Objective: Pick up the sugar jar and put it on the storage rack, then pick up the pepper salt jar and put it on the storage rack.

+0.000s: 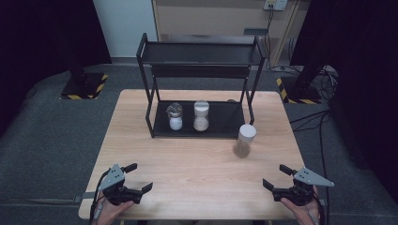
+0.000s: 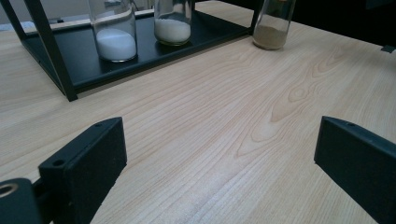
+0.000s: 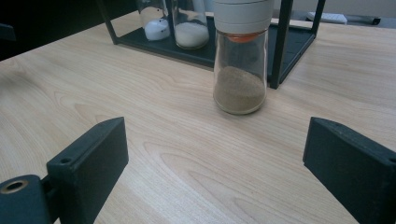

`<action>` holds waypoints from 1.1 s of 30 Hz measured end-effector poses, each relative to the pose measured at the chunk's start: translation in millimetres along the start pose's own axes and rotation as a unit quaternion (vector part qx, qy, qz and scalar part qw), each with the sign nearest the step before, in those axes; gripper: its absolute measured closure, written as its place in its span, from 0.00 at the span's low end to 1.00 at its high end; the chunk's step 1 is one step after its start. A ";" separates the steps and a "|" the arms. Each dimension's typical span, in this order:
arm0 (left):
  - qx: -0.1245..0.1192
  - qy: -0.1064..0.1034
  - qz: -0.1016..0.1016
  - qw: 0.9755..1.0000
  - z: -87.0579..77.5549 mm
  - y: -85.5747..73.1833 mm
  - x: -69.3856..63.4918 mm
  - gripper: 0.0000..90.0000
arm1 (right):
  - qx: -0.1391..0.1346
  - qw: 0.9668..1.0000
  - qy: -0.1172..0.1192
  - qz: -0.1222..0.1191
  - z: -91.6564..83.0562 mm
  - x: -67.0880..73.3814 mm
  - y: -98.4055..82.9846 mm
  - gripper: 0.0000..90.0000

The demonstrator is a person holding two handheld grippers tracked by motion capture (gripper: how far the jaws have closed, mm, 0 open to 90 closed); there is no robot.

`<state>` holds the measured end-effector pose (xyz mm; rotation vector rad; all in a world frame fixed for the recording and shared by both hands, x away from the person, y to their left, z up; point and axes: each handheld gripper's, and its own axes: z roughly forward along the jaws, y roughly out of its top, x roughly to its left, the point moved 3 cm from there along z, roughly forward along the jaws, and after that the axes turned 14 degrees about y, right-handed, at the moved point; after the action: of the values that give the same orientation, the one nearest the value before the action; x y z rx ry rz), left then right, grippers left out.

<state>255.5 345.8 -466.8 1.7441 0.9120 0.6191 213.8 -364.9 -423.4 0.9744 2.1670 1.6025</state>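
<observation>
A black two-tier rack stands at the back of the wooden table. On its lower shelf stand a jar of white powder and a white-capped jar of pale powder. A third white-capped jar with brown powder stands on the table just outside the rack's right front leg. My left gripper rests open near the front left edge. My right gripper is open at the front right, facing the brown jar.
The rack's upper shelf looks bare. Grey carpet surrounds the table, with stand bases marked in yellow and black and cables at the right. Bare wood lies between the grippers and the rack.
</observation>
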 end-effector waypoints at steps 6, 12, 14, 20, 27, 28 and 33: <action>-0.002 0.000 -0.002 1.000 -0.4 -0.4 0.7 0.02 | -0.003 1.000 -0.004 -0.003 -0.4 1.0 -0.1 0.07; 0.000 0.001 -0.001 1.000 -0.6 0.0 -0.1 0.02 | -0.008 1.000 -0.008 -0.004 -2.0 2.9 0.9 0.07; -0.001 0.001 -0.001 1.000 -0.8 -0.2 0.1 0.01 | -0.008 1.000 -0.009 -0.006 -2.0 3.4 1.3 0.07; 0.001 0.000 0.001 1.000 -0.3 0.5 -0.8 0.01 | -0.012 1.000 -0.012 -0.010 -4.6 7.5 4.5 0.05; 0.000 0.001 -0.001 1.000 -1.0 0.1 -0.2 0.01 | -0.013 1.000 -0.013 -0.007 -4.0 10.1 11.1 0.04; 0.000 0.001 -0.001 1.000 -0.9 0.2 -0.2 0.01 | -0.012 1.000 -0.012 -0.007 -4.0 10.0 12.6 0.04; 0.000 0.002 -0.002 1.000 -1.0 0.0 -0.2 0.01 | -0.009 1.000 -0.010 -0.012 -2.9 11.4 20.7 0.04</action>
<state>254.6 346.2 -466.4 1.7402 0.9183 0.6202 211.1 -356.3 -401.4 0.9522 2.1378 1.5919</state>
